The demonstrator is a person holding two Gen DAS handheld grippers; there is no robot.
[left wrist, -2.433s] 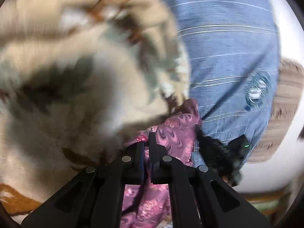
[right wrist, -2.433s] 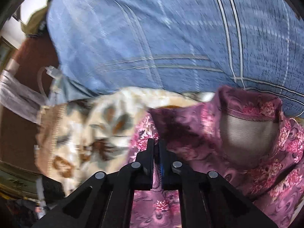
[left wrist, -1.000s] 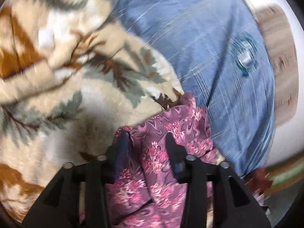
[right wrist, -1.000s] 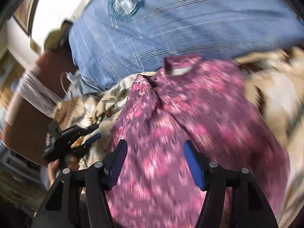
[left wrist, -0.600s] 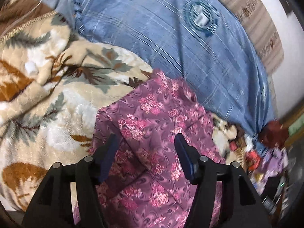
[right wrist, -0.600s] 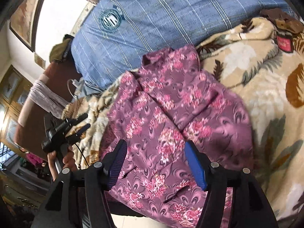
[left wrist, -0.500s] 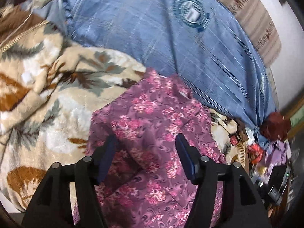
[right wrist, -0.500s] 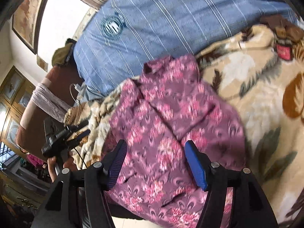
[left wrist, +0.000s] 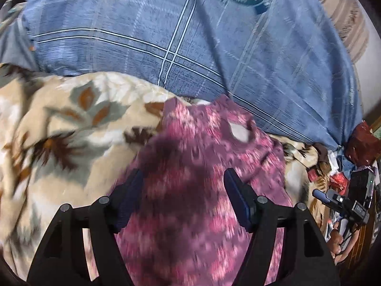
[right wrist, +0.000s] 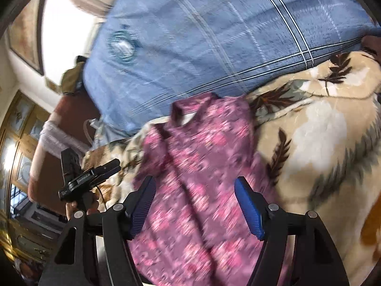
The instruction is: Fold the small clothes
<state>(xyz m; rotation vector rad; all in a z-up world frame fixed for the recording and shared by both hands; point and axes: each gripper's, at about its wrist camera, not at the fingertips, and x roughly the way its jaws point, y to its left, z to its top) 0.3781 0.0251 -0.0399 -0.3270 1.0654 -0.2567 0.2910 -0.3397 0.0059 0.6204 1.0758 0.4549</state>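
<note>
A small purple shirt with pink flowers (left wrist: 202,166) lies on a beige leaf-patterned blanket (left wrist: 71,119), its collar toward the blue pillow. My left gripper (left wrist: 182,176) hovers over the shirt's left half. Its jaws are opening and the pads touch nothing. In the right wrist view the same shirt (right wrist: 202,143) lies below my right gripper (right wrist: 194,183). Those jaws are also opening, with blue pads apart above the cloth. Each view shows the other gripper off to the side: the right gripper (left wrist: 320,195) and the left gripper (right wrist: 110,166), each held in a hand.
A big blue checked pillow (left wrist: 166,35) lies right behind the collar, also filling the top of the right wrist view as the pillow (right wrist: 214,35). The blanket (right wrist: 321,131) spreads to the right. Red and dark clutter (left wrist: 359,147) lies beyond the pillow's corner. A wooden cabinet (right wrist: 19,143) stands far left.
Both grippers, earlier shut on the purple cloth, have let it go and stand wide. Both have since moved in toward the collar and the pillow, and the left view has rolled.
</note>
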